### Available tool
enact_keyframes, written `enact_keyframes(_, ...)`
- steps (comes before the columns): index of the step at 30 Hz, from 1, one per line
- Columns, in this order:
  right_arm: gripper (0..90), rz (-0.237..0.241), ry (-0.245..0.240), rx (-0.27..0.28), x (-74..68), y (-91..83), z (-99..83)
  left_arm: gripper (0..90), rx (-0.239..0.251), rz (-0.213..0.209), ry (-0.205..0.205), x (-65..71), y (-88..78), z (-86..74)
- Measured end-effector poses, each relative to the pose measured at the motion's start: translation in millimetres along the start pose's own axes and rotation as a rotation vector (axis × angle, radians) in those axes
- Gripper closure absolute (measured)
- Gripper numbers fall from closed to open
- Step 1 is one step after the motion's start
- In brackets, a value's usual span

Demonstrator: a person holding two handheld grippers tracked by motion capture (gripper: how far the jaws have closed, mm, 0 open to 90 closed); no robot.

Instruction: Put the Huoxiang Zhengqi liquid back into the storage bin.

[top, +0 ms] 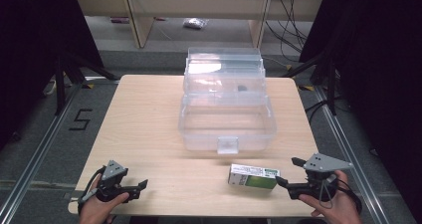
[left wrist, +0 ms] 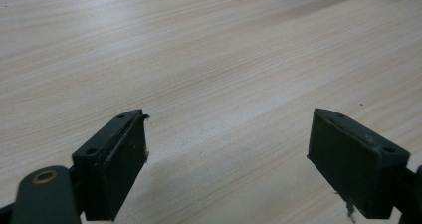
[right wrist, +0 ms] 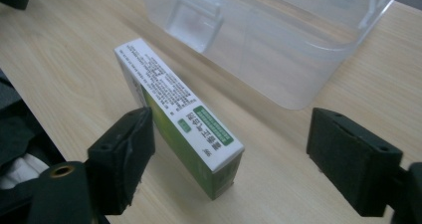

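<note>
A green and white carton (top: 254,176) lies on its long edge at the lower right of the high view, on the light wooden bench (top: 149,129), just in front of a clear plastic box (top: 227,122) that stands open at the middle of the frame. The right gripper (top: 290,173) sits at the carton's right end, with its jaws spread wide. In the right gripper view the carton (right wrist: 184,119) stands between the two jaws, close against the left one and well apart from the right one; neither presses on it. The left gripper (top: 142,188) rests at the lower left of the high view, its jaws apart over bare wood.
</note>
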State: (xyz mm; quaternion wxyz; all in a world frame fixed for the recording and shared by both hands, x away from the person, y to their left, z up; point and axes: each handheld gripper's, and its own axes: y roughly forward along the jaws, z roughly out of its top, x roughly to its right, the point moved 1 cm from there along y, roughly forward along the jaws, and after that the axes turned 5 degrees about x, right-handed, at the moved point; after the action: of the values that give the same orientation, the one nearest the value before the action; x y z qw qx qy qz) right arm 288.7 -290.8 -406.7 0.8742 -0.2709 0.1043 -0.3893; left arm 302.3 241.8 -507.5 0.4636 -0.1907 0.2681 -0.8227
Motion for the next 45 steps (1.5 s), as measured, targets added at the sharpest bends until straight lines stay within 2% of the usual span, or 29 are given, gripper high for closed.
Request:
enact_keyframes(1, 18.1, 0.006, -0.034, -0.006, -0.2, 2.4, 2.3, 14.9, -0.001, 0.0, 0.001, 0.0, 0.1, -0.1)
enact_keyframes(3, 15.8, 0.023, -0.044, -0.028, -5.7, 5.6, 7.4, 14.9, -0.001, -0.001, 0.002, 0.0, 0.1, -0.1)
enact_keyframes(7, 16.7, 0.075, -0.127, -0.063, -11.9, 16.6, 18.0, 14.9, 0.005, -0.001, -0.005, 0.7, 0.3, -0.1)
enact_keyframes(10, 20.4, 0.098, -0.177, -0.109, -16.6, 26.4, 23.4, 14.9, 0.005, -0.001, 0.0, 0.7, 0.4, 0.0)
enact_keyframes(11, 20.4, 0.098, -0.177, -0.109, -16.6, 26.4, 23.4, 14.9, 0.005, -0.001, 0.0, 0.7, 0.4, 0.0)
enact_keyframes(12, 23.1, 0.112, -0.199, -0.142, -19.1, 32.0, 26.1, 14.9, 0.006, 0.0, -0.001, 0.8, 0.3, -0.1)
enact_keyframes(15, 25.8, 0.109, -0.234, -0.164, -21.2, 41.8, 28.5, 14.9, 0.007, -0.001, -0.002, 0.9, 0.1, -0.1)
enact_keyframes(23, 28.7, 0.127, -0.278, -0.248, -24.8, 60.7, 36.4, 14.9, 0.002, -0.004, 0.0, 0.9, -0.5, 0.3)
enact_keyframes(25, 28.8, 0.138, -0.305, -0.264, -24.6, 65.2, 38.5, 15.0, 0.003, -0.004, 0.0, 1.0, -0.5, 0.2)
enact_keyframes(32, 29.2, 0.161, -0.292, -0.315, -31.5, 78.6, 43.2, 14.9, 0.005, -0.004, 0.001, 1.1, -0.8, 0.4)
enact_keyframes(35, 30.1, 0.188, -0.299, -0.306, -33.8, 84.3, 44.3, 15.0, 0.006, -0.005, 0.002, 1.1, -1.0, 0.5)
enact_keyframes(36, 30.5, 0.198, -0.288, -0.328, -38.3, 88.1, 44.9, 14.9, -0.001, -0.003, 0.008, 0.8, -1.5, 0.7)
enact_keyframes(38, 31.2, 0.206, -0.305, -0.353, -40.8, 92.8, 45.8, 15.0, -0.001, -0.005, 0.011, 0.6, -1.5, 0.6)
enact_keyframes(39, 31.6, 0.209, -0.33, -0.358, -40.7, 95.6, 46.5, 15.0, -0.004, -0.004, 0.014, 0.4, -1.8, 0.6)
enact_keyframes(41, 32.5, 0.193, -0.323, -0.381, -42.0, 97.6, 47.2, 15.0, -0.005, -0.004, 0.013, 0.5, -1.9, 0.7)
enact_keyframes(42, 33.0, 0.203, -0.344, -0.381, -40.6, 99.6, 47.7, 15.0, -0.004, -0.003, 0.013, 0.5, -1.9, 0.6)
enact_keyframes(45, 33.8, 0.202, -0.347, -0.402, -37.5, 102.6, 47.1, 15.0, -0.005, -0.001, 0.012, 0.6, -2.0, 0.5)
